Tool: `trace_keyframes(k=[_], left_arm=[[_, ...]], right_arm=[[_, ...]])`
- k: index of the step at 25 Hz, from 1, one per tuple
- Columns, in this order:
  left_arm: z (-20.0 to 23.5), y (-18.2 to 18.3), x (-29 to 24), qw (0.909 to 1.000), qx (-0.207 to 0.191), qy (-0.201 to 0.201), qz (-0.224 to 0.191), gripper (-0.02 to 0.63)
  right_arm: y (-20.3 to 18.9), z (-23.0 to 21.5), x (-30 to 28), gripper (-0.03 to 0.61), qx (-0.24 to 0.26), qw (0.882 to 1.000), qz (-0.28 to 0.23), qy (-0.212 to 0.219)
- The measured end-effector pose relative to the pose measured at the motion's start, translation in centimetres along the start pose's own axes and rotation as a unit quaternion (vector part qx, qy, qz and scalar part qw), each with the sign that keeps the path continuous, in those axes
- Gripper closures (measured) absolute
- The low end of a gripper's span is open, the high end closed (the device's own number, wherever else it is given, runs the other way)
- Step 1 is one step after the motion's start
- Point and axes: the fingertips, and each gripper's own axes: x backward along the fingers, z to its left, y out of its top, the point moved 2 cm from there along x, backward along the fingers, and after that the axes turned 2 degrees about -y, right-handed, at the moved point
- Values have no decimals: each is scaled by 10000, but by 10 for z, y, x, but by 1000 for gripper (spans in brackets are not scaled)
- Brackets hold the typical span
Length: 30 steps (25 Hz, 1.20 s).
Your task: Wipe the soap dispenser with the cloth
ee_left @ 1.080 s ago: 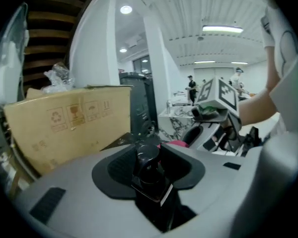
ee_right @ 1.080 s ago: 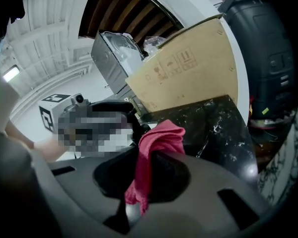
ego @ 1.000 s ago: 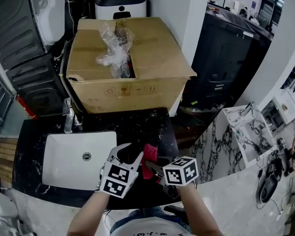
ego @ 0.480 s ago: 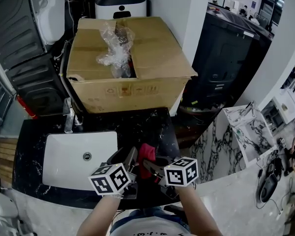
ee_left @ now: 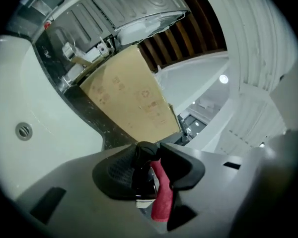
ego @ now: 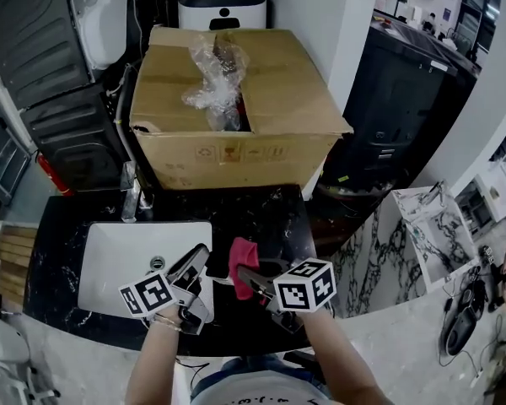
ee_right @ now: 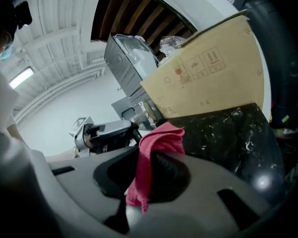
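My left gripper (ego: 196,265) hangs over the right rim of the sink. In the left gripper view my left gripper (ee_left: 150,151) is shut on a small black soap dispenser (ee_left: 143,176), its pump head up between the pads. A red strip lies beside the dispenser there; I cannot tell what it is. Just to the right, my right gripper (ego: 248,277) is shut on a crumpled red cloth (ego: 241,258). The cloth (ee_right: 158,142) sticks up from between the pads of my right gripper (ee_right: 150,168). Cloth and dispenser are a short way apart. The dispenser hardly shows in the head view.
A white sink basin (ego: 118,264) with a chrome tap (ego: 132,199) is sunk in the black marble counter (ego: 270,218). A big open cardboard box (ego: 244,108) with crumpled plastic stands behind it. The counter ends to the right, with floor below.
My left gripper has swung left, away from the cloth, to the sink's rim and rolled over, its marker cube now lower left. The right gripper with the cloth has shifted slightly left and up.
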Motion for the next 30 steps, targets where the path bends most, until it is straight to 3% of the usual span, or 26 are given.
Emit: trace_keyframes(k=[4,13,15,18,21,25,30], left_arm=[[14,8,8,9991,18,365,-238,449],[26,15,11,9979,37,536,-349,448],[27,15,12,9979,55,548,-353,448],[26,14,12,9979,31,553,-342,448],[24,14,11,9978,-41,575,-313,448],[25,14,11,9977,-95,601,-285,448],[27,15,12,9975,-136,630,-272,448]], right_arm=[[-19,-3,-14,528,563,9943,604,-678],[-42,-22,1,528,210,9885,882,-1208],[-31,-16,4,528,93,9918,581,-1136],[-4,12,-1,528,25,9985,-9,-556],[10,35,-18,528,177,9996,-164,-160],[4,29,-36,528,393,9982,46,-446],[-10,-3,-25,528,-5,9964,37,-845]])
